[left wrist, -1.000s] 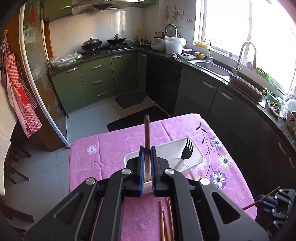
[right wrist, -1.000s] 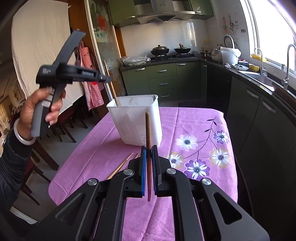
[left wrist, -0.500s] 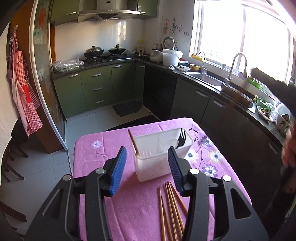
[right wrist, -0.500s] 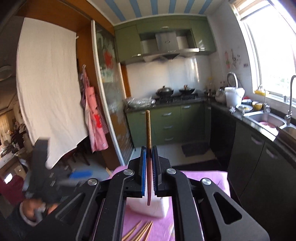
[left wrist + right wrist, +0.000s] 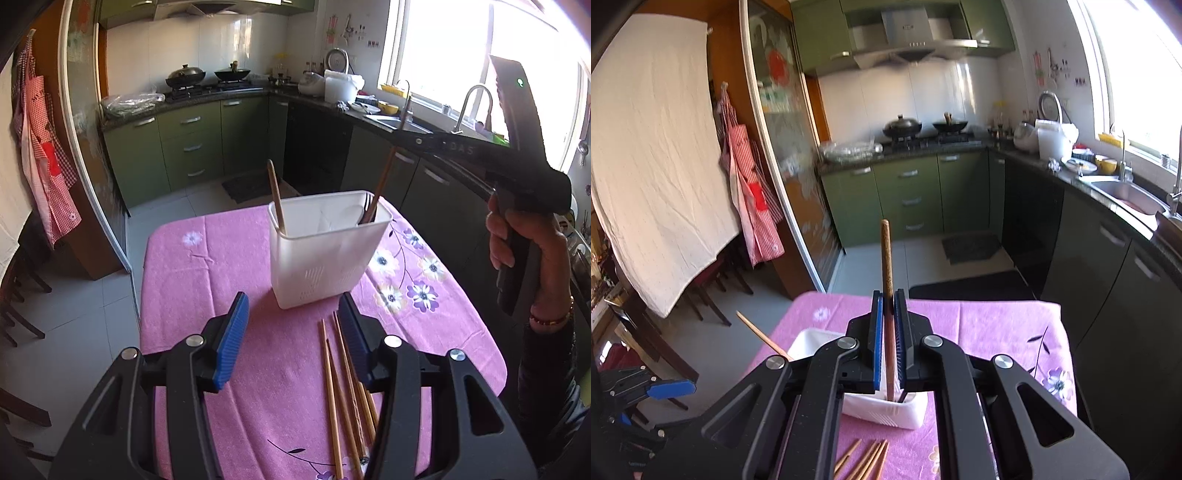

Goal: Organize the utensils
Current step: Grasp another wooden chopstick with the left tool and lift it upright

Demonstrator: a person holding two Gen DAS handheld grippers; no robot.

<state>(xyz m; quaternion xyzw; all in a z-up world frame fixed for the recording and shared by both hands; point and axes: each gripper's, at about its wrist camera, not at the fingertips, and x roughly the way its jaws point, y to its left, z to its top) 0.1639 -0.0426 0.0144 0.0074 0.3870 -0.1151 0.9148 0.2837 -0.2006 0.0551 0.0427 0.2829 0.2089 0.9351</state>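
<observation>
A white utensil holder stands on the pink tablecloth. One brown chopstick leans in its left compartment. My left gripper is open and empty, low over the table in front of the holder. My right gripper is shut on a dark brown chopstick and holds it upright above the holder, its lower end inside the right side next to a black fork. In the left wrist view the right gripper reaches in from the right. Several chopsticks lie on the cloth.
The pink flowered tablecloth covers a small table with edges close on all sides. Green kitchen cabinets and a counter with a sink run behind and to the right. Chairs stand at the left.
My left gripper let go of its chopstick in the holder's left compartment, opened and drew back. My right gripper rose and moved over the holder, lowering its chopstick into the right side.
</observation>
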